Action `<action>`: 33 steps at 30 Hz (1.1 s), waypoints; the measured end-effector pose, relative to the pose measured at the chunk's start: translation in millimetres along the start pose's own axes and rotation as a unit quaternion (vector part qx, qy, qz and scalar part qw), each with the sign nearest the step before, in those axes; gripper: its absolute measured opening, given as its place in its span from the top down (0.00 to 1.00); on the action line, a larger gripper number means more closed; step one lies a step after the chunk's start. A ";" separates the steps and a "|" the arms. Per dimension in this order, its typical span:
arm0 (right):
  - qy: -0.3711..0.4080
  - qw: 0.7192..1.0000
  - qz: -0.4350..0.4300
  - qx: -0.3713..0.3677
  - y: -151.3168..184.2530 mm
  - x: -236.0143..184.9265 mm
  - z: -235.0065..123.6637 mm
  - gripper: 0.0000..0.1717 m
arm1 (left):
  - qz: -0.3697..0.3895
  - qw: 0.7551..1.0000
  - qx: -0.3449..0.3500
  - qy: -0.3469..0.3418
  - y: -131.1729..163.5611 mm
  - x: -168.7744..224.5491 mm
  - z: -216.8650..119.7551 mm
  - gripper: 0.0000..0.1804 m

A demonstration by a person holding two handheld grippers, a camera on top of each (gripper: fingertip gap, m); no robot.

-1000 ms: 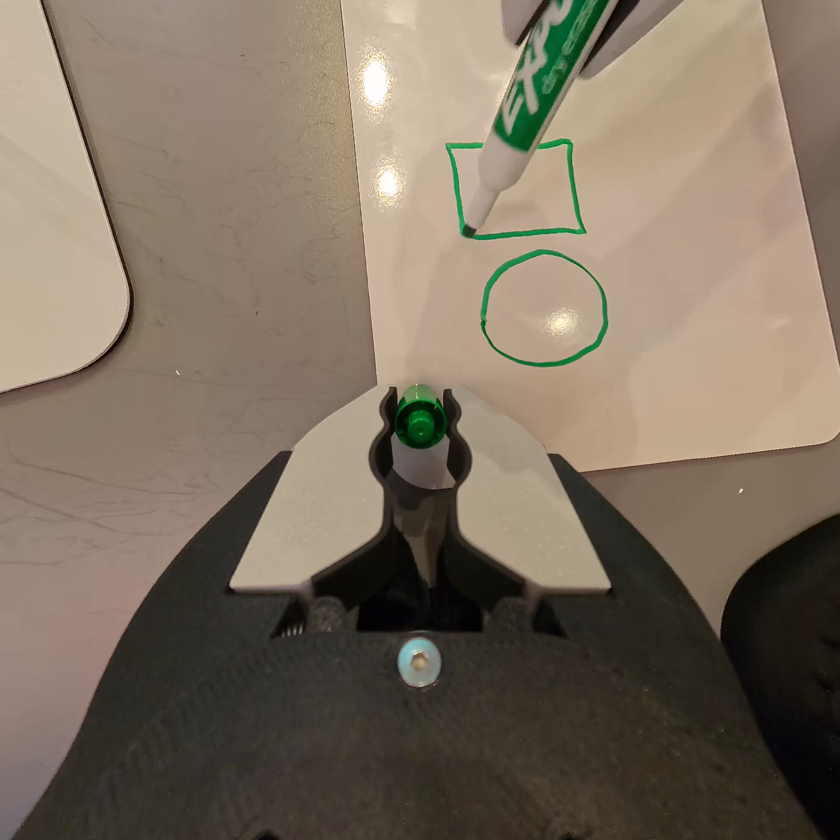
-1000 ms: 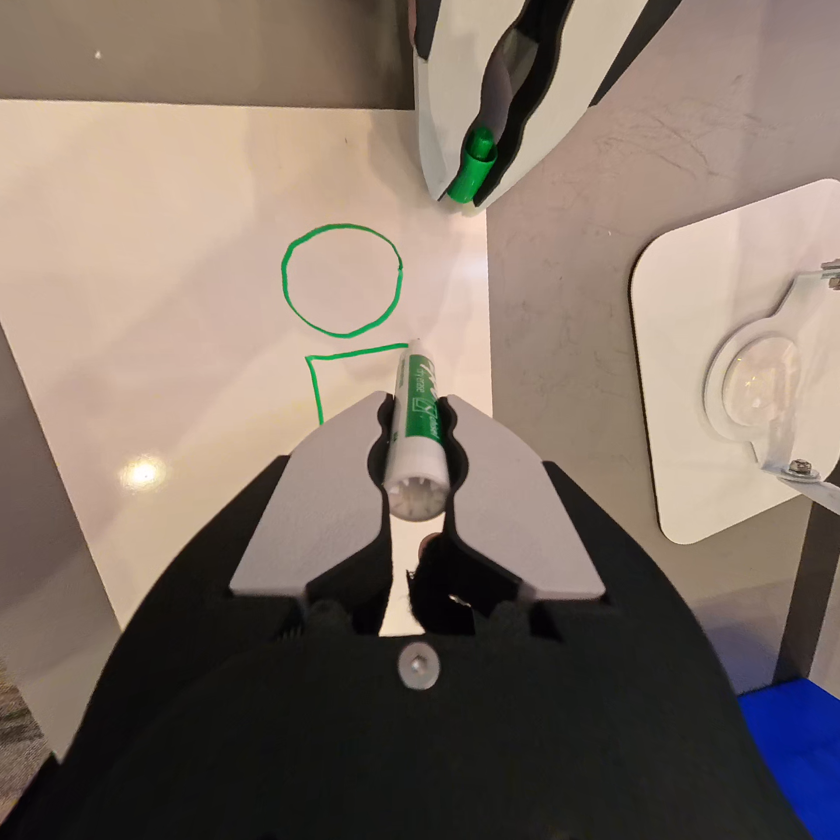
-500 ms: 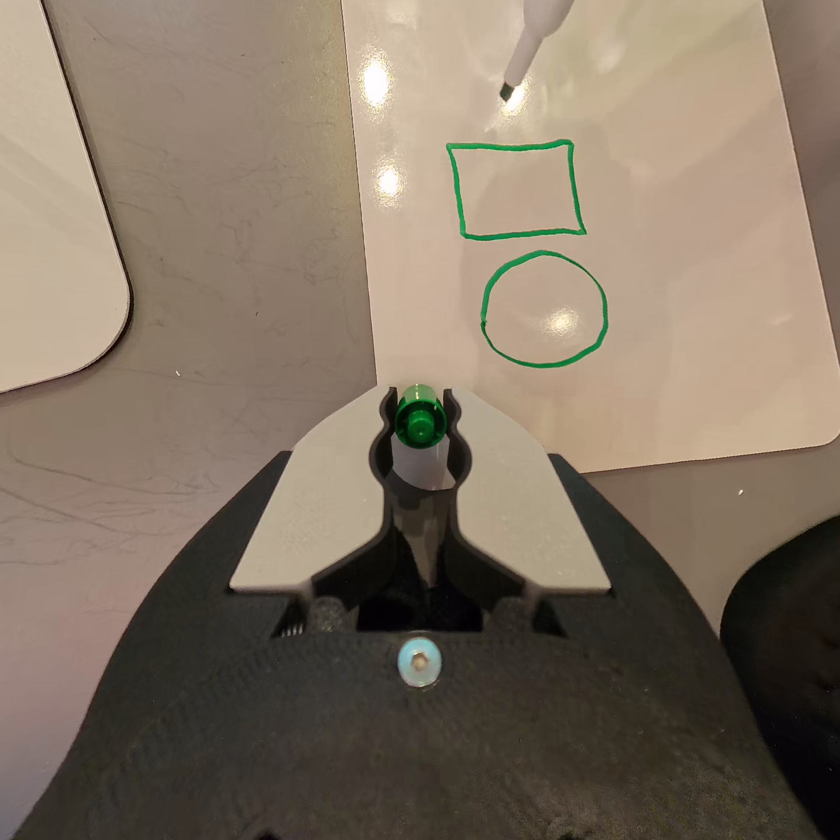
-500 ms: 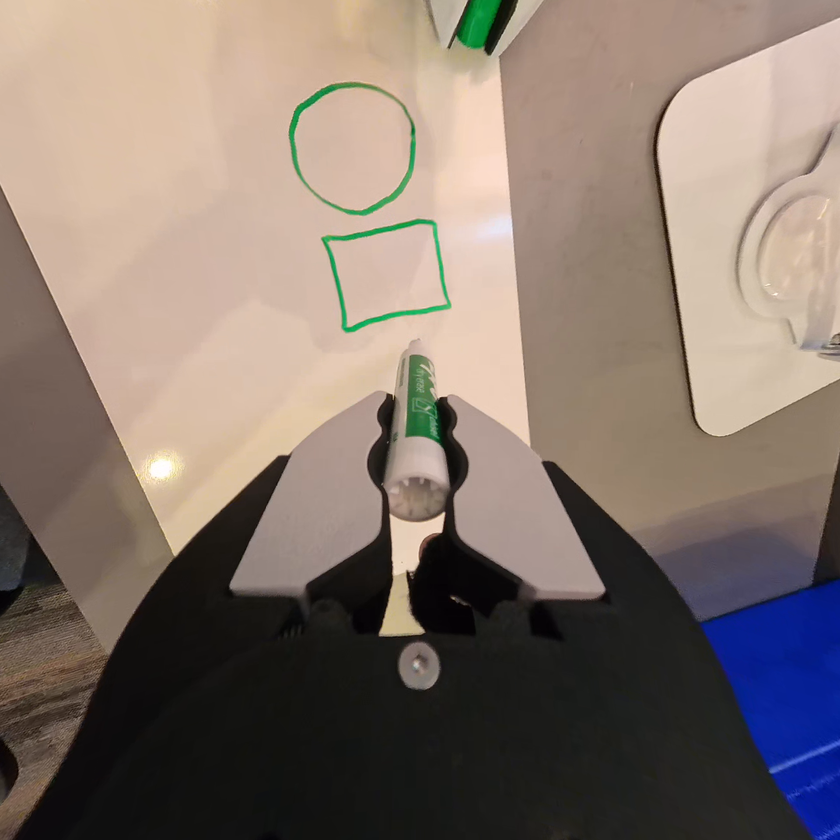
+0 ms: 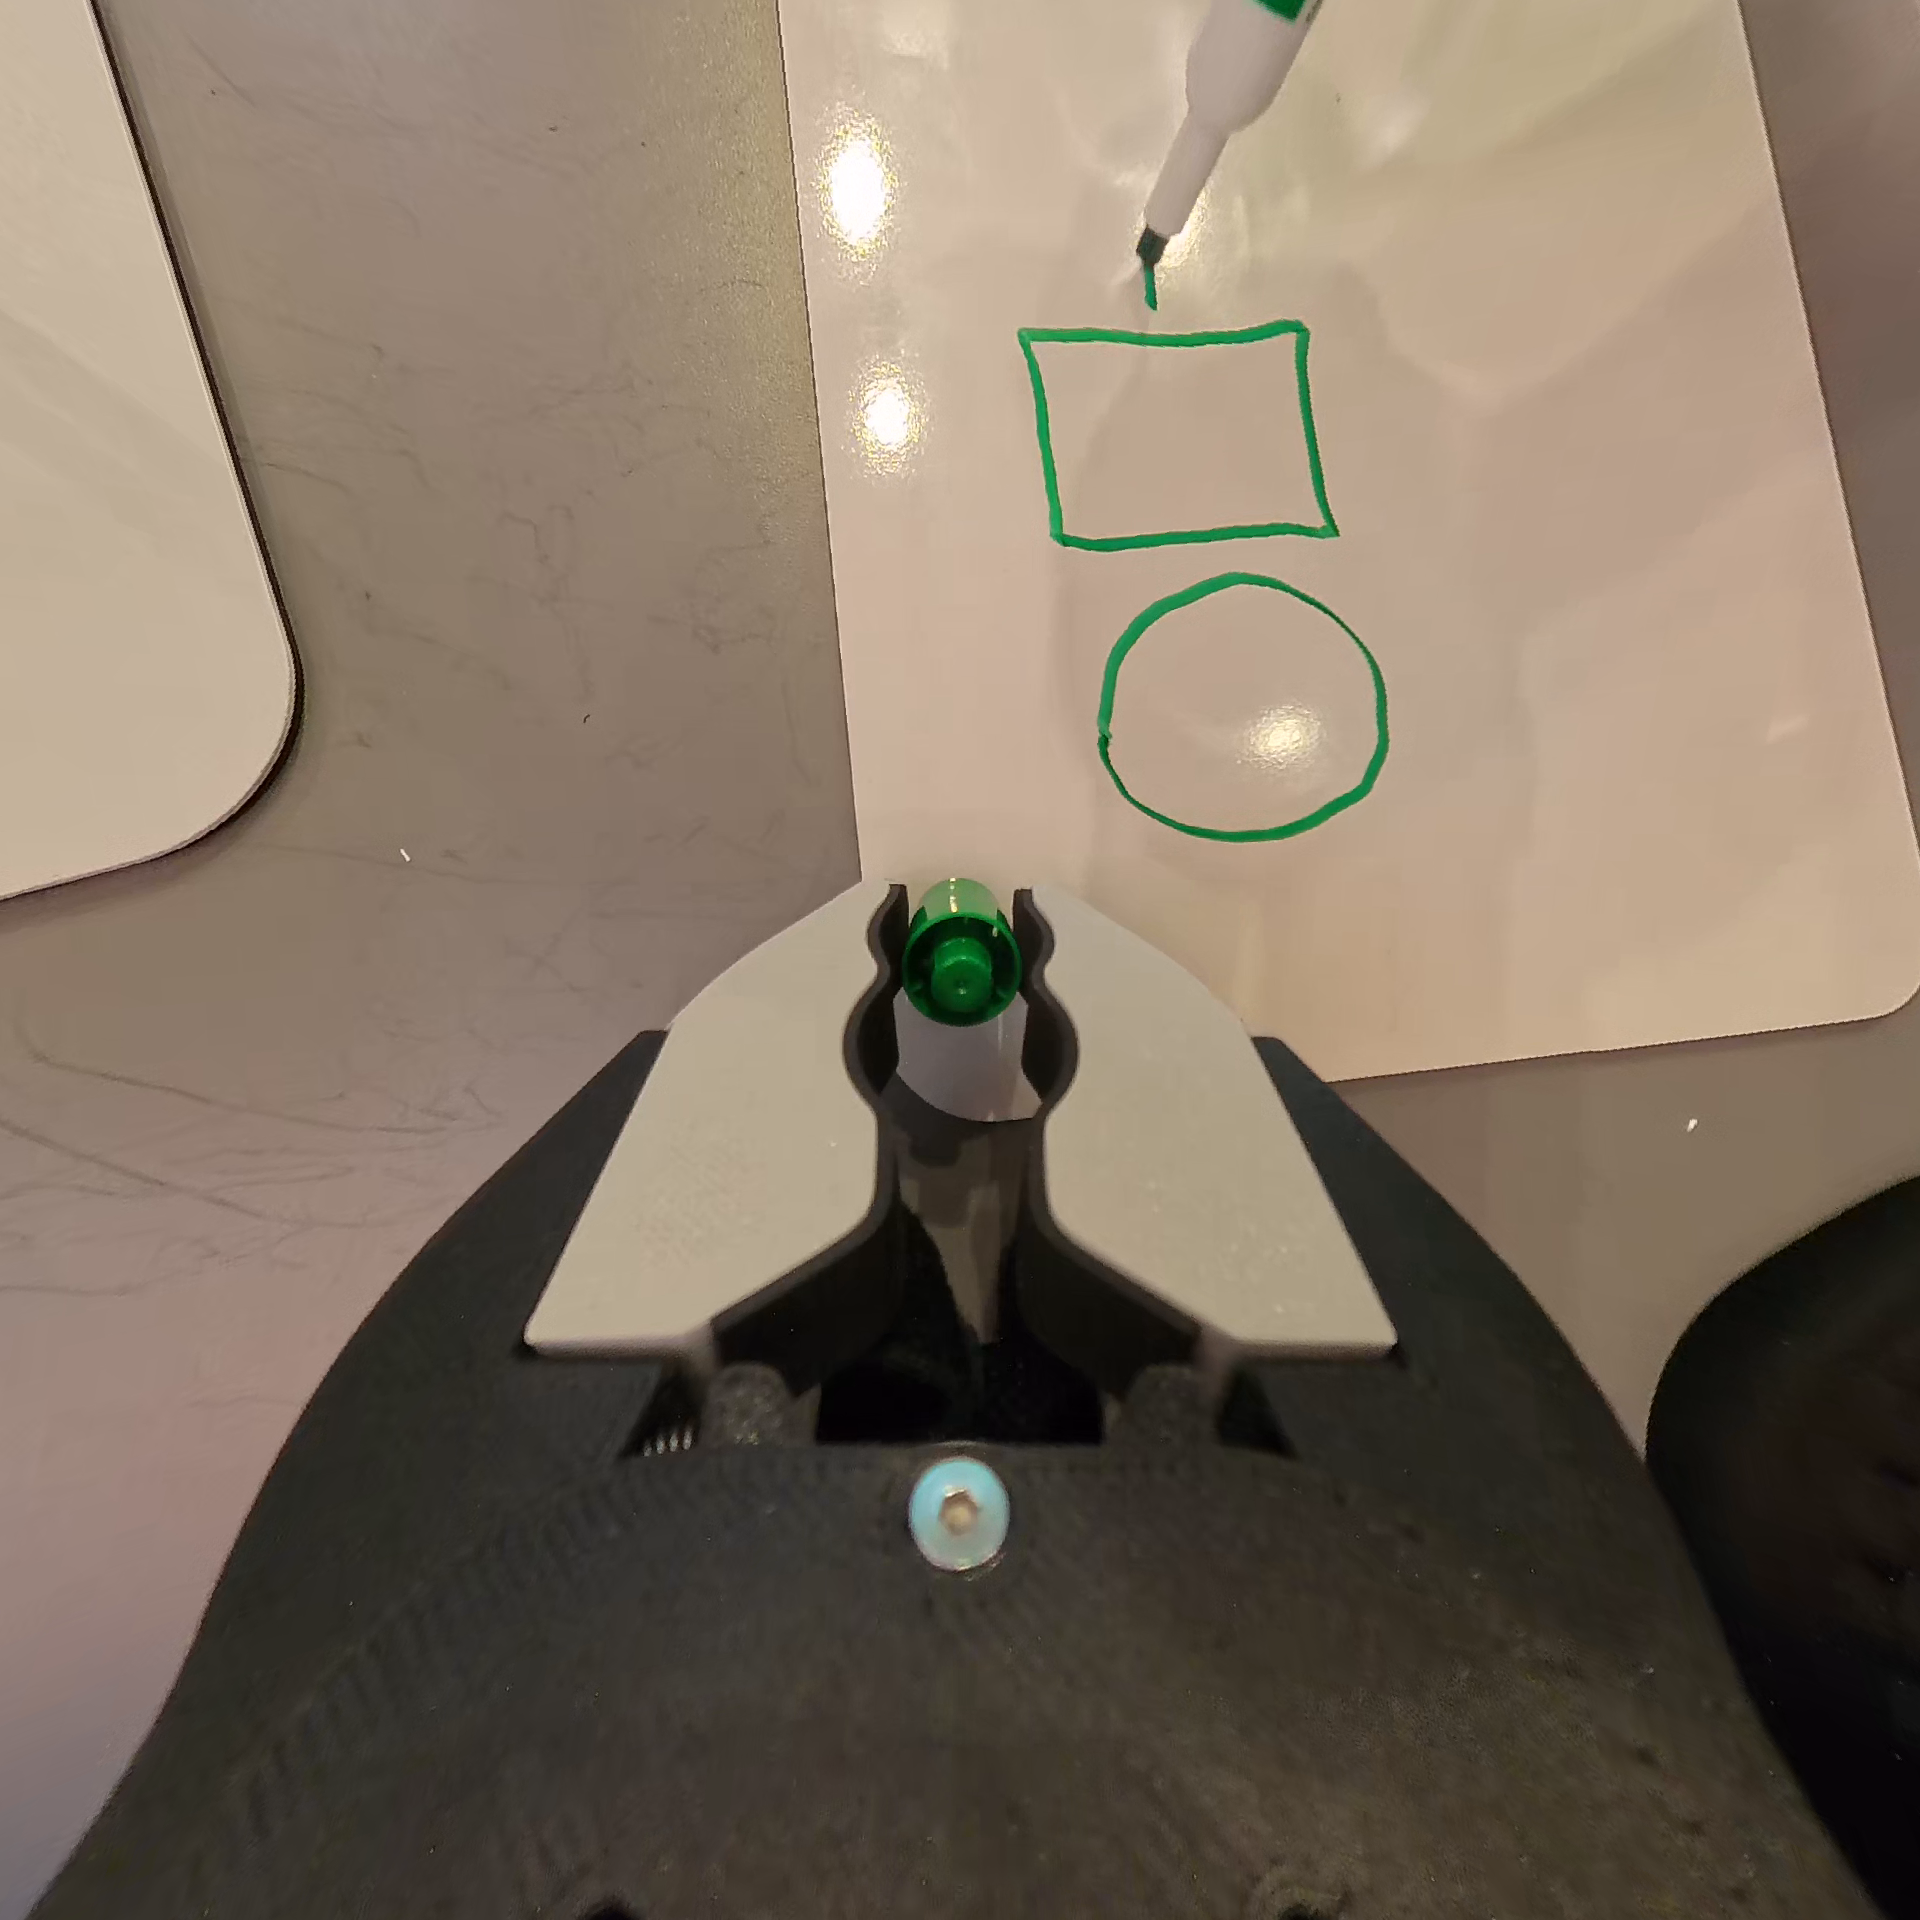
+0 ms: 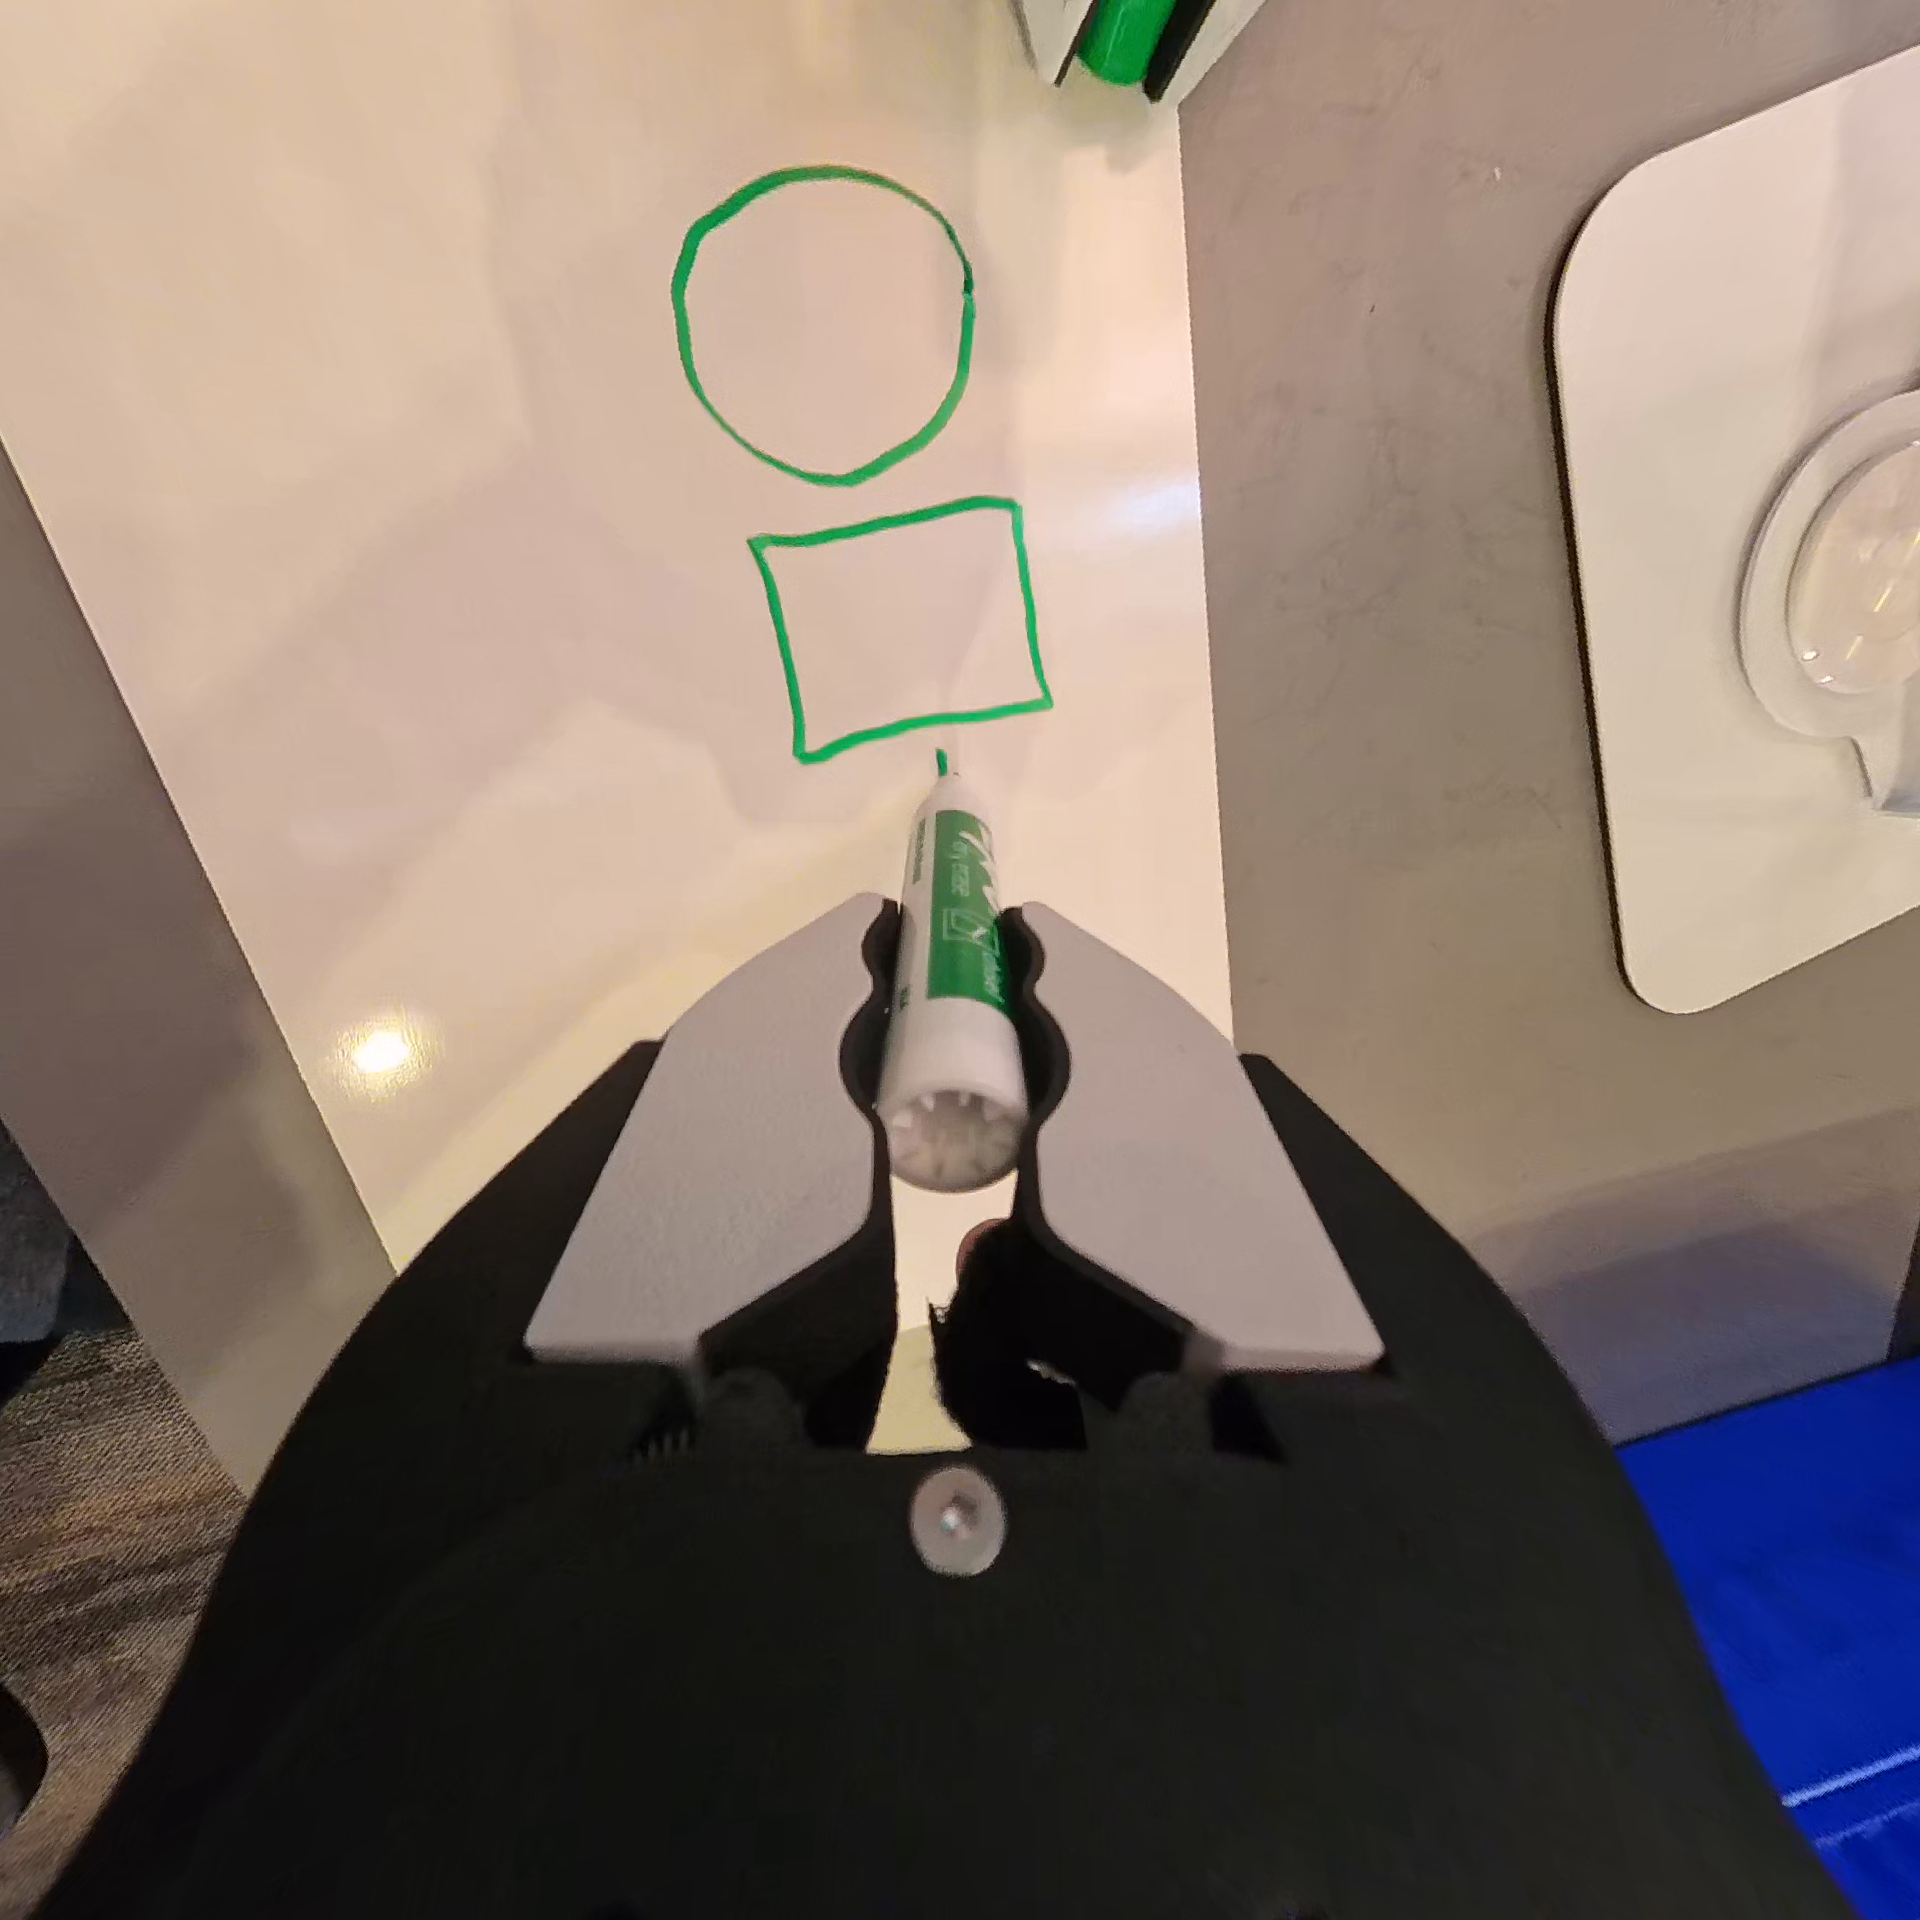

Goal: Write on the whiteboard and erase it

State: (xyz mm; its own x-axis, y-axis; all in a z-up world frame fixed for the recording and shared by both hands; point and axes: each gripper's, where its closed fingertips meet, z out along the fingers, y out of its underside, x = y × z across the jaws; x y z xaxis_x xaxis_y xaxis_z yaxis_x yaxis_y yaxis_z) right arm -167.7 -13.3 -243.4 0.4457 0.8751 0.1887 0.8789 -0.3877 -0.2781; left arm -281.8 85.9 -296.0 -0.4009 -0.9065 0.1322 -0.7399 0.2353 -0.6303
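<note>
A: Report the right gripper (image 6: 956, 935).

B: I see its fingers clamped on the barrel of a green-and-white marker (image 6: 951, 977). The tip touches the whiteboard (image 6: 416, 520) at a short green stroke (image 6: 941, 762), just beside the drawn square (image 6: 904, 629); a drawn circle (image 6: 826, 324) lies beyond it.

A: And the left gripper (image 5: 958, 951)?

B: Partly closed, both pads pressing a green marker cap (image 5: 958, 961). It hangs over the whiteboard's near corner, which lies flat on the grey table (image 5: 468, 520).
</note>
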 end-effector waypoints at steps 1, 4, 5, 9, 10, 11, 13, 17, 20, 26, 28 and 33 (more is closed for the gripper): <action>0.000 1.000 0.002 -0.002 2.4 0.0 -0.8 0.88 | 0.000 1.000 0.000 0.000 0.0 0.0 -0.1 0.89; 0.003 1.000 0.010 -0.007 11.5 0.3 -3.7 0.88 | 0.000 1.000 -0.001 -0.001 0.0 0.0 0.0 0.89; 0.003 1.000 0.013 -0.008 15.2 0.2 -4.8 0.88 | 0.000 1.000 -0.001 -0.001 0.0 0.0 0.0 0.89; 0.009 0.999 0.028 -0.016 31.6 1.9 -9.6 0.88 | 0.000 1.000 0.000 -0.001 0.0 0.1 -0.1 0.89; 0.011 0.999 0.031 -0.016 34.7 2.2 -10.4 0.88 | -0.001 1.000 0.000 0.000 0.0 0.1 0.0 0.89; 0.012 0.999 0.034 -0.017 37.3 2.4 -11.1 0.88 | -0.001 1.000 0.000 0.000 0.0 0.1 0.0 0.89; 0.014 0.999 0.036 -0.021 41.9 3.3 -12.5 0.88 | -0.001 1.000 0.000 0.000 0.0 0.1 0.0 0.89; 0.016 0.999 0.037 -0.018 41.7 4.9 -12.1 0.88 | -0.002 1.000 0.000 0.000 -0.1 0.1 0.0 0.89; 0.016 0.999 0.033 -0.015 36.5 7.6 -10.0 0.88 | -0.002 1.000 0.000 0.000 0.0 0.0 0.0 0.89; 0.018 1.000 0.024 -0.007 21.1 19.3 -2.5 0.88 | -0.001 1.000 0.000 -0.001 0.2 0.0 0.0 0.89; 0.019 1.000 0.020 -0.008 16.9 22.3 -0.6 0.88 | -0.001 1.000 0.000 -0.001 0.2 0.0 0.0 0.89; 0.023 0.999 0.029 0.003 15.9 24.1 -11.1 0.88 | 0.000 1.000 0.000 0.000 0.3 0.1 0.0 0.89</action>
State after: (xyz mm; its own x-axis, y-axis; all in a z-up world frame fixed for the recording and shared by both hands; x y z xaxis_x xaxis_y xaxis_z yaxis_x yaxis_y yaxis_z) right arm -141.1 -1.6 -232.8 0.5031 0.8370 0.2153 0.8505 -0.4351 -0.2957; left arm -282.1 86.0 -296.3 -0.3997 -0.9071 0.1322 -0.7403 0.2344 -0.6301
